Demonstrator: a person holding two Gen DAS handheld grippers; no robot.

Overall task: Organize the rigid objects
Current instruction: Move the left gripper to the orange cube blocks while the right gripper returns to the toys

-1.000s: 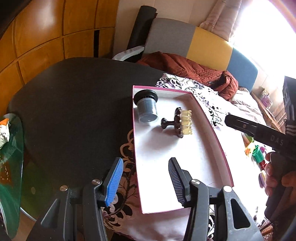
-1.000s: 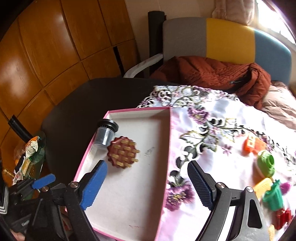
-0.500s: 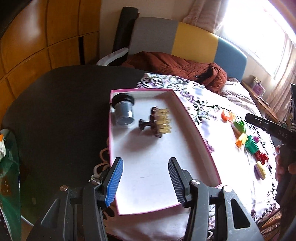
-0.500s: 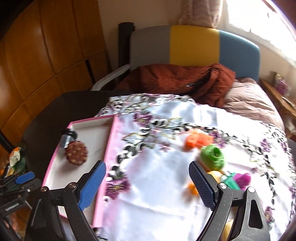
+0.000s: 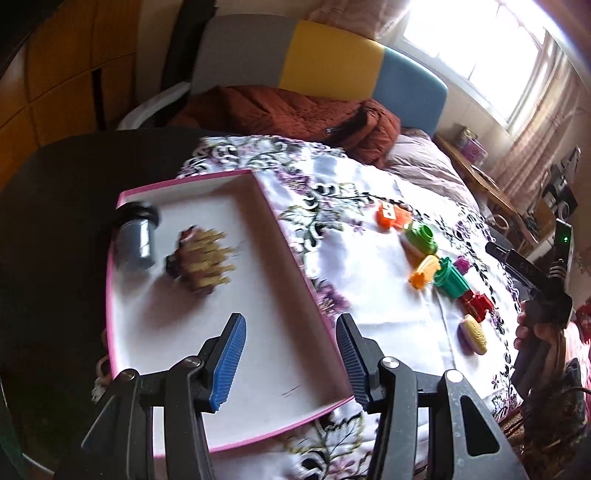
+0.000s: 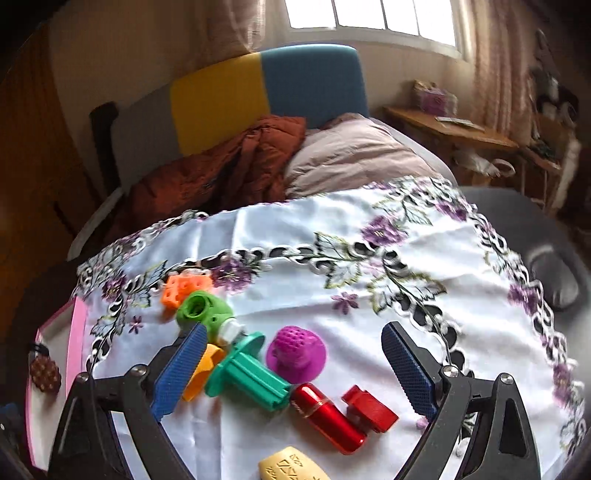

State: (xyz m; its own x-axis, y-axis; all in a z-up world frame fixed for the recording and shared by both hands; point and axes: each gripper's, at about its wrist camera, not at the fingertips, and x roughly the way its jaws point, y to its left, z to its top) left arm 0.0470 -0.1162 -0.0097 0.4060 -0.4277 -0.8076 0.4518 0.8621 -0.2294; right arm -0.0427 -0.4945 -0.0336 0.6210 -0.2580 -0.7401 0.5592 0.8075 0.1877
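A dark desk wears a flowery cloth; behind stand a striped chair and window. Toys lie right of the pink tray. The left claw is apart; the right claw, just opening, hovers empty over them.

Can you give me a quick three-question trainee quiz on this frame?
1. True or false: the pink-rimmed tray already holds two items.
2. Which piece lies nearest the middle between the right tool fingers? A) orange block B) purple knob C) brown studded disc
3. Fill in: the left tool is open and holds ____.

Key:
1. True: a grey cup and the studded disc.
2. B
3. nothing
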